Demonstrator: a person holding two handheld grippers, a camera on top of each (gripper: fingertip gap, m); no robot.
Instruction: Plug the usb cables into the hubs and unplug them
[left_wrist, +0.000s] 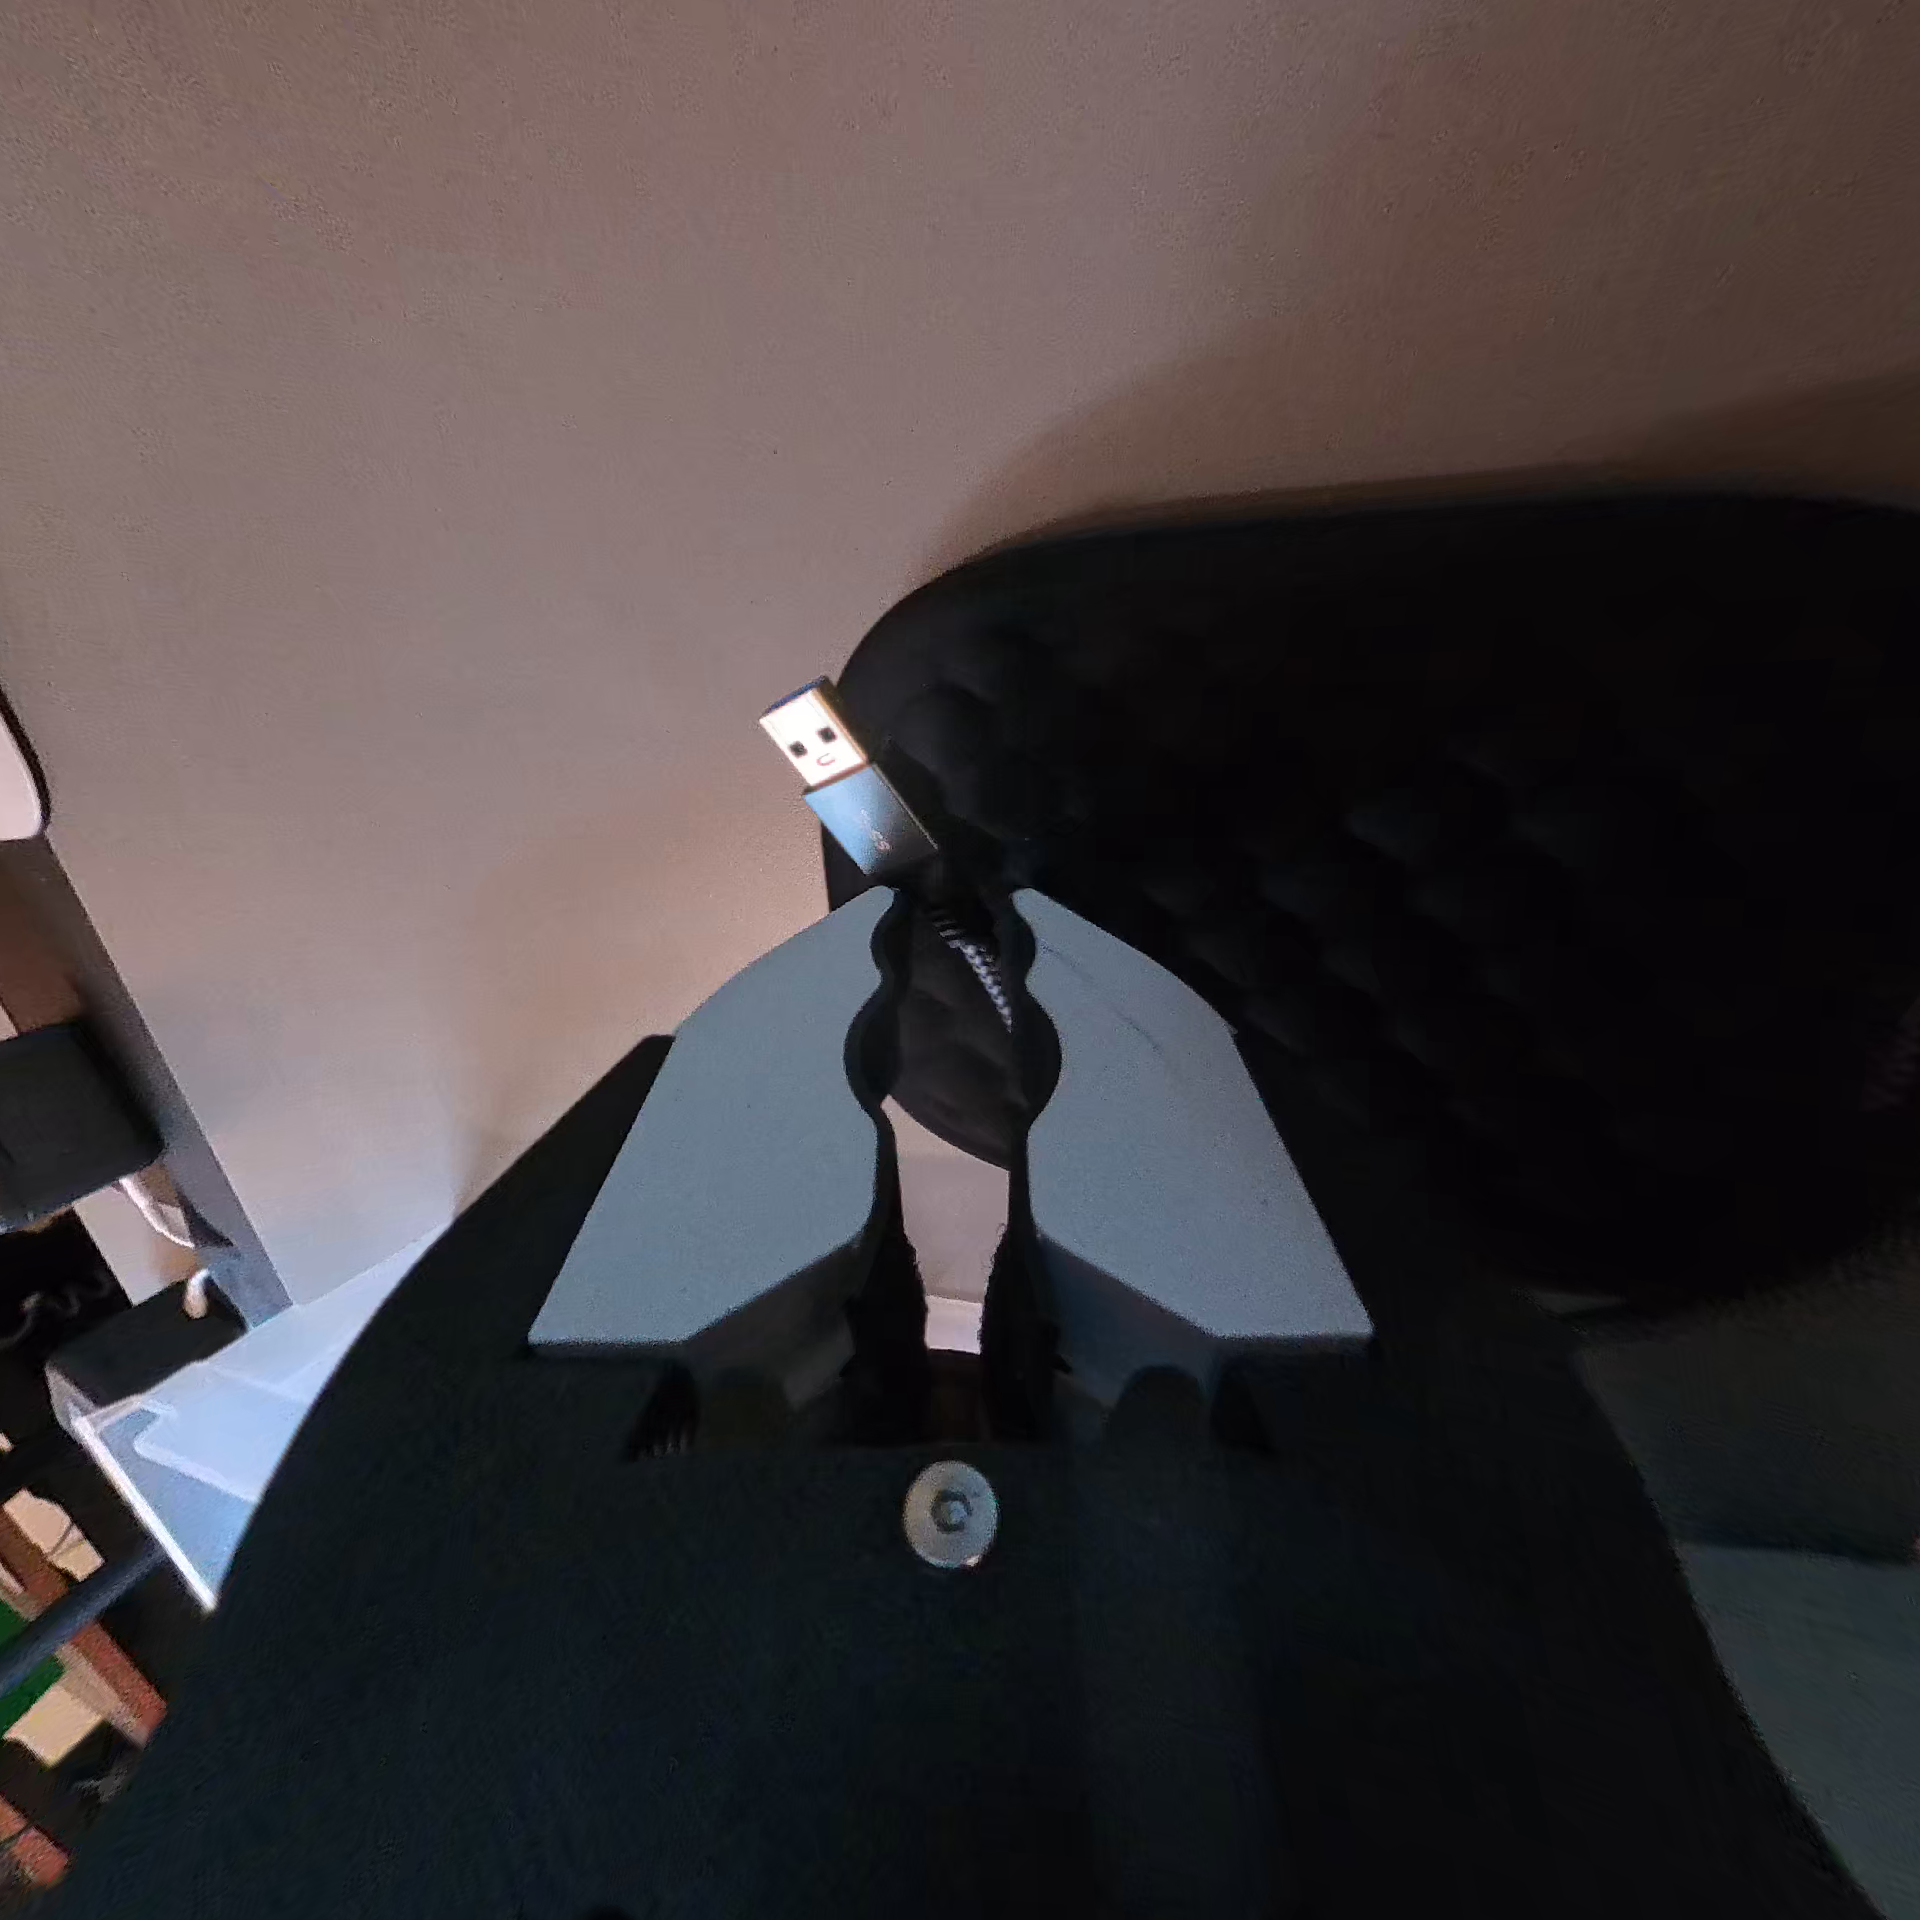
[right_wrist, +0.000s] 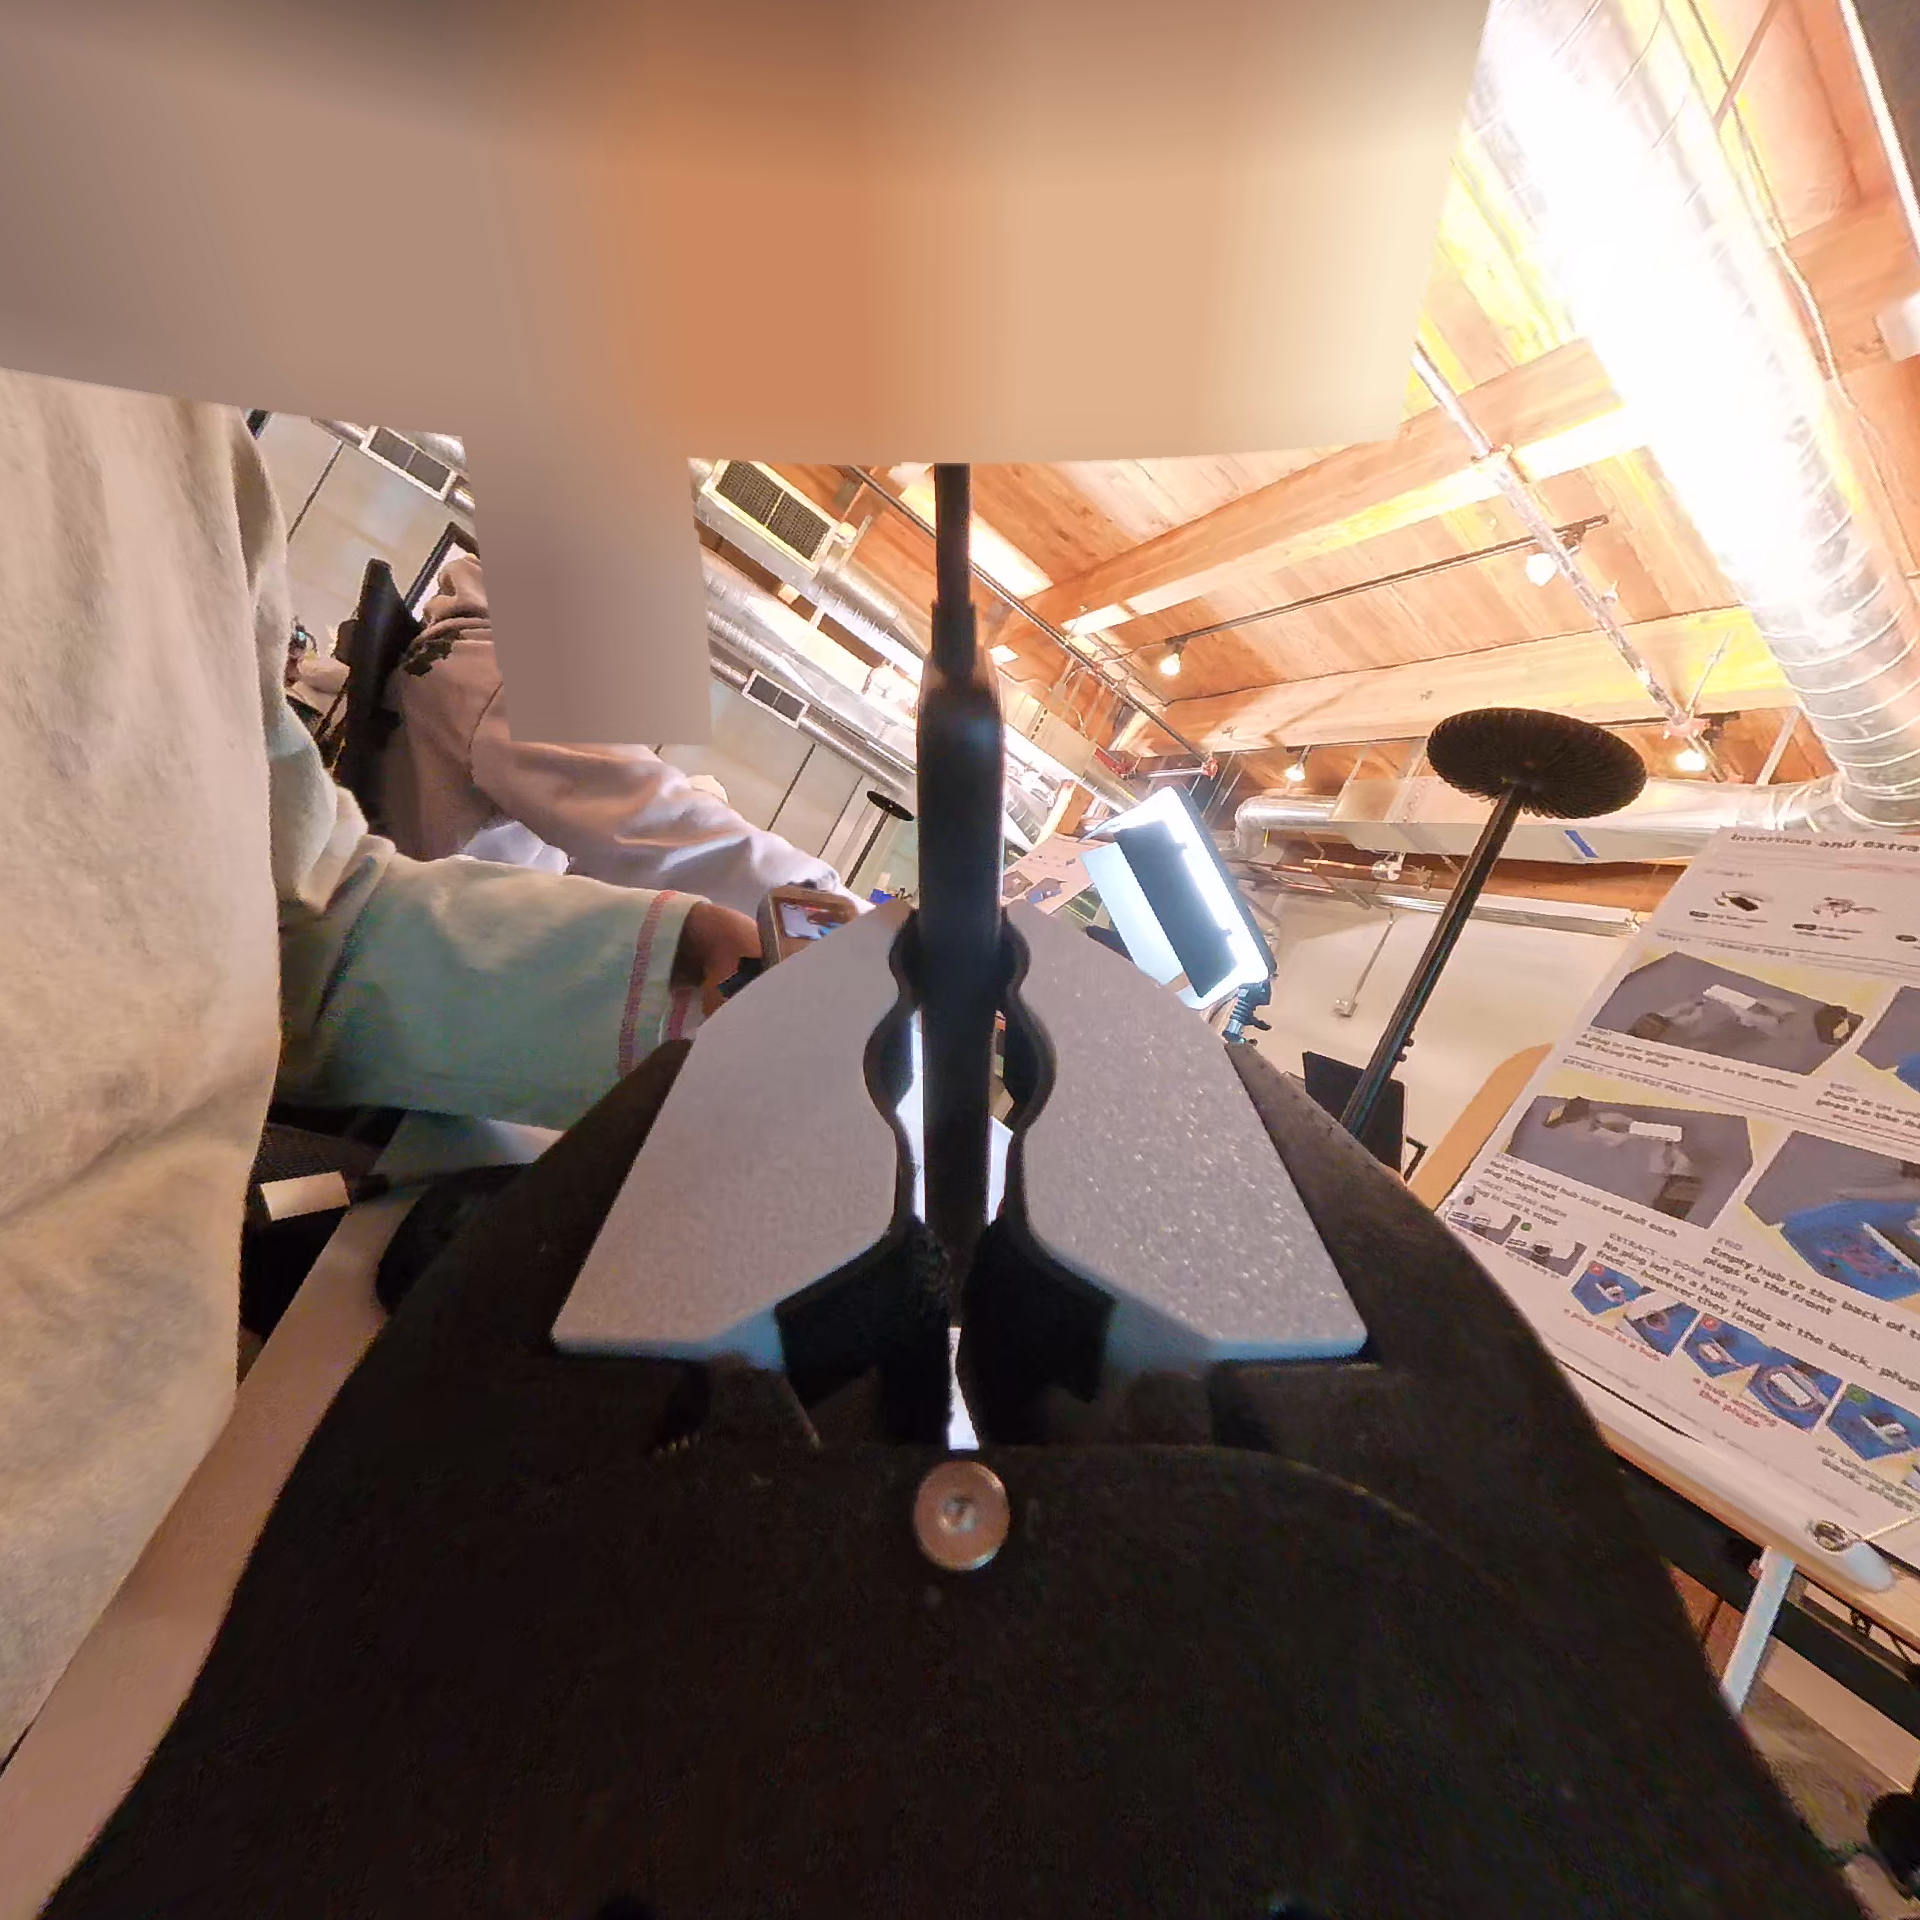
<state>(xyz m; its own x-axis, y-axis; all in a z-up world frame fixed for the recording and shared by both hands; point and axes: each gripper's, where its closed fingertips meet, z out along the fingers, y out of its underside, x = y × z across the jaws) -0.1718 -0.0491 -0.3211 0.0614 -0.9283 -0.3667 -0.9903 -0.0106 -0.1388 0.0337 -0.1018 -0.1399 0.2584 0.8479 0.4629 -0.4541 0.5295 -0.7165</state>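
Observation:
In the left wrist view my left gripper (left_wrist: 951, 904) is shut on a braided usb cable (left_wrist: 977, 961) just behind its plug. The grey usb plug (left_wrist: 847, 779) with a silver metal end sticks out past the fingertips, tilted up and to the left, free in the air. In the right wrist view my right gripper (right_wrist: 956, 925) points up toward the ceiling and is shut on a slim black body (right_wrist: 958, 831) seen edge-on. A thinner black cable (right_wrist: 951, 540) runs up from it into a blurred patch. I cannot tell whether that body is a hub or a plug.
A black chair back (left_wrist: 1455, 883) stands right behind the plug, and a dark shelf (left_wrist: 114, 1049) is at the left. A person in a cream top (right_wrist: 125, 831) is close on the left. A printed sheet (right_wrist: 1714, 1143) and a black disc stand (right_wrist: 1538, 769) are at the right.

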